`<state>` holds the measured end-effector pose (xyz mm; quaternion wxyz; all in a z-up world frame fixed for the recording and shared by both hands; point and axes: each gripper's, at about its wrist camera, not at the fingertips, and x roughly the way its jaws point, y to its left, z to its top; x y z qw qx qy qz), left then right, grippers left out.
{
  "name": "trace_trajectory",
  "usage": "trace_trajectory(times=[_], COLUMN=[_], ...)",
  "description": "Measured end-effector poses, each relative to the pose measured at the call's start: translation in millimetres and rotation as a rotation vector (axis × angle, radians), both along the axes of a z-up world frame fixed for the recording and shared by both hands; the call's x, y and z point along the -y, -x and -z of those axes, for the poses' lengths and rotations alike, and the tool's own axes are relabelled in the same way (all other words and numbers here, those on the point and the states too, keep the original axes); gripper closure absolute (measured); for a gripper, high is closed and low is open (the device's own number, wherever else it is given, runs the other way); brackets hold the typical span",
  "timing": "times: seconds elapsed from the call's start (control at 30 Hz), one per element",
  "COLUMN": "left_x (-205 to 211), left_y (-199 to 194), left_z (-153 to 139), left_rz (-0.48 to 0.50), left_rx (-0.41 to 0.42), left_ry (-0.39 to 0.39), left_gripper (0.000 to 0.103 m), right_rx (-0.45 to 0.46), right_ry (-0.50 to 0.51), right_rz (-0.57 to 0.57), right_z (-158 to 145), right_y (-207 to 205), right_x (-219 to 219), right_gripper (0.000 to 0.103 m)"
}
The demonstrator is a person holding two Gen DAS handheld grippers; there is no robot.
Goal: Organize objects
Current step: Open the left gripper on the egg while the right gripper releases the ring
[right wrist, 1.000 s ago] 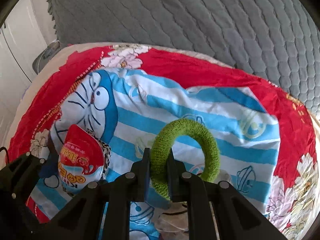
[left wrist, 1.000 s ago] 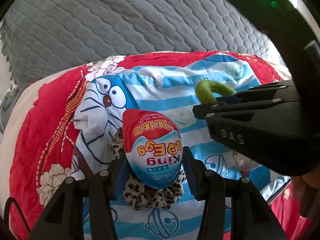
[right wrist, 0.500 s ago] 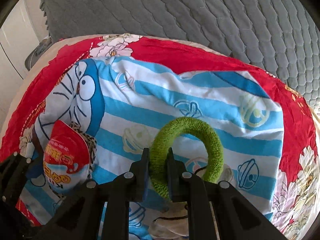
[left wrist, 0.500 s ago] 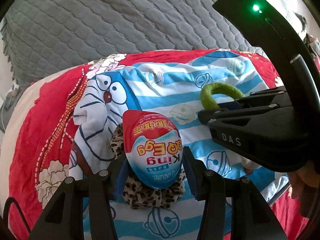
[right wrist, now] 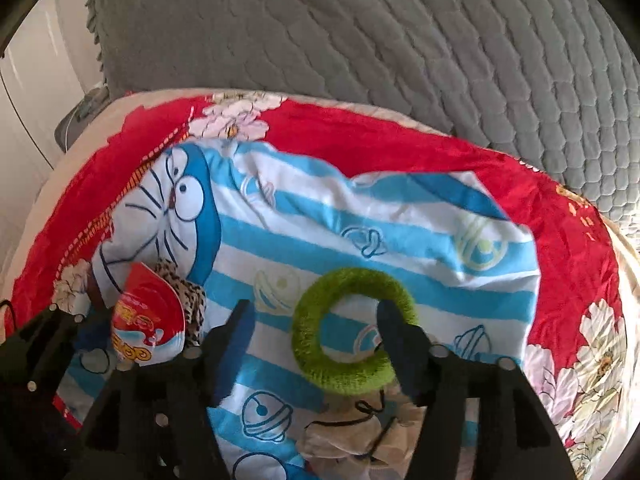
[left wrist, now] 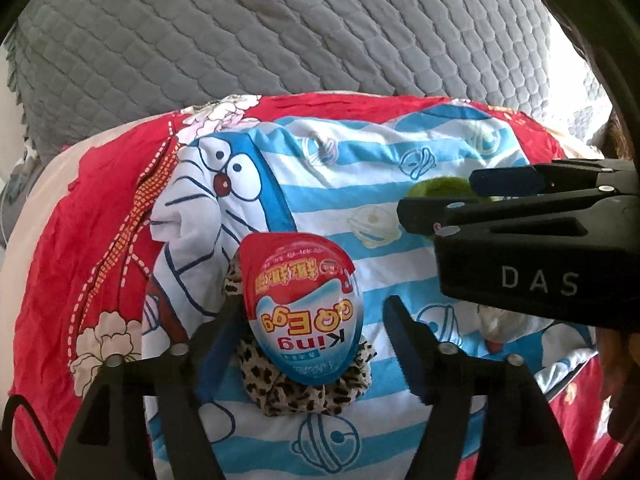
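Observation:
A red, white and blue King Egg (left wrist: pixel 304 308) stands on a leopard-print scrunchie (left wrist: pixel 304 394) on the striped cartoon cloth (left wrist: pixel 360 184). My left gripper (left wrist: pixel 316 340) has the egg between its fingers; its jaws are opening and the right pad stands clear of the egg. In the right wrist view a fuzzy green ring (right wrist: pixel 306 336) lies flat on the cloth (right wrist: pixel 400 220). My right gripper (right wrist: pixel 316 320) is opening over it, its right finger (right wrist: pixel 394 332) over the ring's right side, pads not pressing. The egg (right wrist: pixel 148 320) shows at the left there.
The cloth lies on a red flowered cover (left wrist: pixel 100 208) in front of a grey quilted cushion (right wrist: pixel 400 60). A pale crumpled thing with a black cord (right wrist: pixel 348 432) sits under the right gripper. A hand (left wrist: pixel 616 380) holds the right gripper's body (left wrist: pixel 540 264).
Both grippers have gone from shut to open. The green ring has left the right pads and dropped flat on the cloth. The egg stays on the scrunchie, no longer squeezed.

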<state>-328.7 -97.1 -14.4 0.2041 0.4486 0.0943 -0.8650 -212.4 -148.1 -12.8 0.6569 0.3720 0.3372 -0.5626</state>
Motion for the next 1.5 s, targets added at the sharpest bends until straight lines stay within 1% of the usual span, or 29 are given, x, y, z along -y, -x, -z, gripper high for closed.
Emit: trace_trajectory(times=[0.17,0.3,0.43,0.53,0.6,0.7,0.83,1.07,1.23,1.37,1.5], left_x=[1,-2,-4,-6,-9,-15,-22,-20,-24,-26,-25], left_y=[0,-2,-2,-1,-1,0,2,0,-3,-4,-6], left_z=[-5,-7,-8,-11,-13,-16,-20,-28,-37,-42,-48], left_rz=[-0.008,-0.001,0.013,0.023,0.025,0.038,0.058,0.043,0.055,0.065,0.063], left_rx=[0.000,0.008,0.016,0.012,0.001,-0.008,-0.015,-0.019,-0.033,-0.031,-0.032], left_ry=[-0.008,0.014,0.013,0.013,0.016,0.047,0.060,0.059,0.073,0.079,0.086], left_gripper=[0.028,0.028,0.028,0.028,0.028,0.028,0.028,0.028,0.028,0.027,0.027], right_rx=[-0.011,0.001,-0.022,-0.007,-0.014,-0.026,-0.045,-0.031,0.000,0.008,0.013], right_ry=[0.010,0.013,0.037,0.031,0.032,0.039,0.064,0.073,0.084,0.088,0.090], right_rz=[0.020,0.037,0.028,0.039,0.046,0.043,0.037,0.058,0.084,0.092,0.097], right_z=[-8,-13,-19,-20,-21,-22,-26,-31,-40,-45,-50], right_y=[5,12,14,17,19,19,19,25,32,33,35], right_x=[0,-2,-4,-5,-6,-8,-15,-20,-22,-24,-27], right_gripper=[0.036,0.036,0.036,0.036,0.036,0.036,0.036,0.036,0.036,0.031,0.028])
